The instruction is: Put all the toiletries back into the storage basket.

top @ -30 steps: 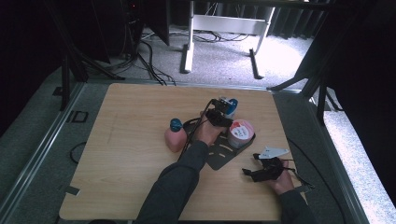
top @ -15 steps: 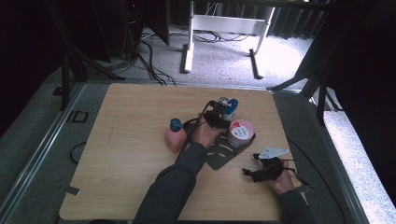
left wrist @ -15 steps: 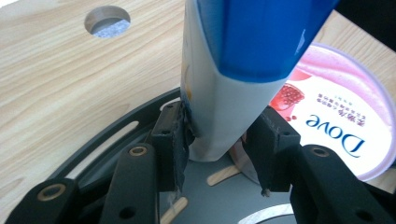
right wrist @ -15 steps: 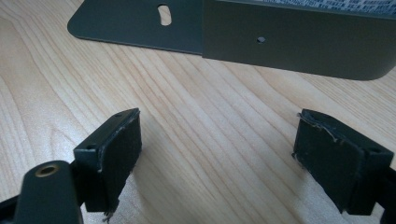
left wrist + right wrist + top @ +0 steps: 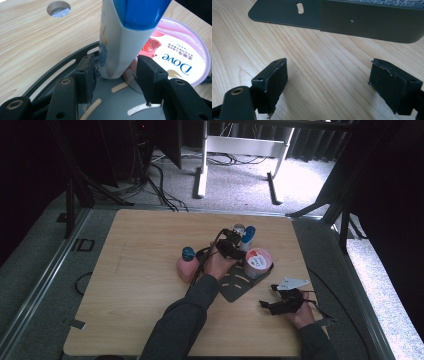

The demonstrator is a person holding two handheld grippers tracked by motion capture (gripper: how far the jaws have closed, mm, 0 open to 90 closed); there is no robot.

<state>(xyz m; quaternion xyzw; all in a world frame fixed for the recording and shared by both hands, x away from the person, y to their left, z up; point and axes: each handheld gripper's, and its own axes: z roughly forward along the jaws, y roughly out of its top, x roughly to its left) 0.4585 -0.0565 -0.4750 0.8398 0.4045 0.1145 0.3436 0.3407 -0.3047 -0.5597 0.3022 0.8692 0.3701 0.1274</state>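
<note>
A white bottle with a blue cap (image 5: 120, 37) stands on the dark grey slotted plate (image 5: 110, 107), beside a pink Dove tub (image 5: 180, 57). My left gripper (image 5: 116, 66) straddles the bottle's lower end. Its jaws have just been opening; the left pad sits close against the bottle, while the right pad stands off it. From above, the left gripper (image 5: 234, 241) is at the bottle (image 5: 246, 236), behind the tub (image 5: 257, 262). My right gripper (image 5: 329, 75) is open over bare wood with nothing between its fingers, near the plate's edge (image 5: 367, 27).
A pink container with a blue top (image 5: 186, 265) stands left of the left hand. The dark plate (image 5: 235, 290) lies mid-table, with the right gripper (image 5: 267, 296) at its right. A round hole (image 5: 58, 8) pierces the tabletop. Stand legs and cables lie on the floor beyond.
</note>
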